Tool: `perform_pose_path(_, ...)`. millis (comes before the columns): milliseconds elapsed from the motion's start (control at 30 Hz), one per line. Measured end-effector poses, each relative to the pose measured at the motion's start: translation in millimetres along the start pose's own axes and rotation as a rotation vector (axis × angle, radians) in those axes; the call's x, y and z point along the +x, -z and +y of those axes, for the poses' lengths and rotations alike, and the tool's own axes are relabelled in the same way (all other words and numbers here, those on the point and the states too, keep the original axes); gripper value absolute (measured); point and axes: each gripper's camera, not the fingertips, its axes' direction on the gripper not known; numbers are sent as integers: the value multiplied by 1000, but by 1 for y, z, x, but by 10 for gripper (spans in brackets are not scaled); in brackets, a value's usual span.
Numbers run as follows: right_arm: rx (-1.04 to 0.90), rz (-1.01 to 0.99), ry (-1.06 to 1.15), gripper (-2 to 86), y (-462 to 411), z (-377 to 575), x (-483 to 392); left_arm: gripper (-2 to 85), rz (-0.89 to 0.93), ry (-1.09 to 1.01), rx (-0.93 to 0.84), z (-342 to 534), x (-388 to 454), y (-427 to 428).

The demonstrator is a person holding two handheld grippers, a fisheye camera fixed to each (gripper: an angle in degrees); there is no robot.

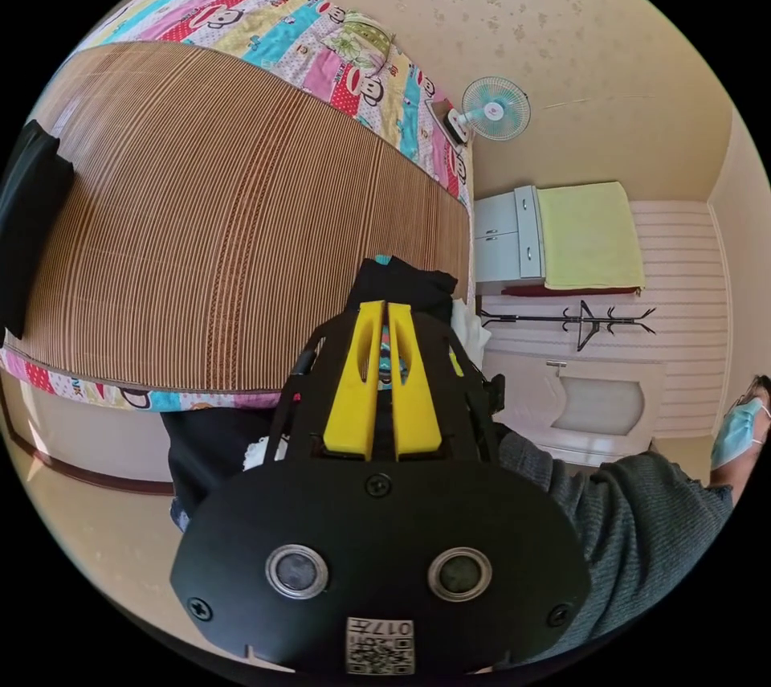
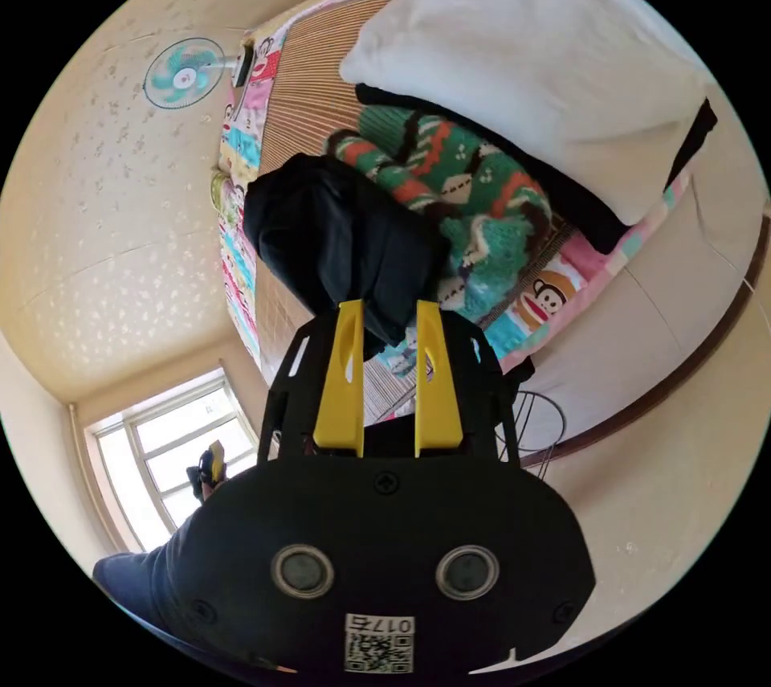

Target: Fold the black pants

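Left tool [image 1: 384,311] has its two yellow jaws drawn nearly together, with a narrow slit between them; a bunch of black pants [image 1: 399,285] sits at the tips, though whether the jaws pinch the cloth is hard to make out, since the tips cover the contact. Right tool [image 2: 389,311] has its two jaws apart, with a fold of the same black pants [image 2: 341,237] hanging between them; the tips hide how firmly the cloth is pressed. The pants lie bunched on the bed's striped mat [image 1: 217,213], beside a green patterned knit [image 2: 458,181] and one white pillow [image 2: 546,52]. One dark cloth [image 1: 28,221] is cut off at the edge of the left gripper view. One fan [image 1: 495,108] hangs on the wall. A grey sleeve [image 1: 626,510] reaches in behind the left tool.
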Motion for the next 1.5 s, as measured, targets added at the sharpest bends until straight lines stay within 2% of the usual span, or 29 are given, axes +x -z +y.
perform_pose_path(100, -22, -94, -40, 108, -9, 16, 31, -4, -7, 14, -21, 11, -2, -20)
perform_pose_path(133, -1, -188, -44, 105, -12, 21, 40, -3, -7, 13, -27, 13, -2, -24)
perform_pose_path(200, 36, -317, -91, 90, -19, 25, 55, -1, 3, -11, -50, 19, 4, -41)
perform_pose_path(267, -8, -424, -125, 46, -36, 22, 67, 2, 11, -44, -63, 23, 12, -53)
perform_pose_path(300, -21, -463, -118, 32, -39, 21, 68, 4, 14, -71, -74, 27, 19, -62)
perform_pose_path(367, 46, -781, 39, 13, -30, 24, 55, 8, 15, -115, -98, 33, 31, -74)
perform_pose_path(400, 70, -822, 71, 10, -24, 26, 50, 13, 20, -158, -112, 38, 41, -81)
perform_pose_path(433, 56, -815, 121, 6, -16, 30, 36, 15, 22, -186, -116, 41, 47, -84)
perform_pose_path(600, -100, -527, 456, 0, 12, 60, -62, 57, -3, -500, -164, 78, 114, -113)
perform_pose_path(700, -168, -585, 642, 0, 27, 93, -117, 75, -33, -701, -201, 105, 156, -131)
perform_pose_path(767, -250, -708, 757, 1, 33, 123, -156, 95, -83, -813, -200, 126, 179, -142)
perform_pose_path(900, -375, -726, 900, 3, 26, 187, -211, 153, -199, -1012, -73, 175, 223, -152)
perform_pose_path(1033, -465, -681, 1017, 4, 7, 279, -252, 153, -351, -1082, 86, 217, 239, -151)
perform_pose_path(1100, -468, -667, 1044, 3, 0, 312, -258, 83, -286, -1101, 181, 250, 237, -129)
perform_pose_path(1167, -465, -686, 1109, 3, 5, 346, -258, 52, -296, -1038, 282, 270, 227, -105)
perform_pose_path(1333, -432, -683, 1326, 21, 38, 422, -238, 26, -48, -924, 404, 300, 199, -10)
perform_pose_path(1400, -366, -699, 1400, 35, 55, 453, -220, 22, -21, -951, 464, 317, 205, 35)
perform_pose_path(1500, -164, -624, 1469, 66, 79, 503, -182, 22, 69, -977, 544, 339, 209, 94)
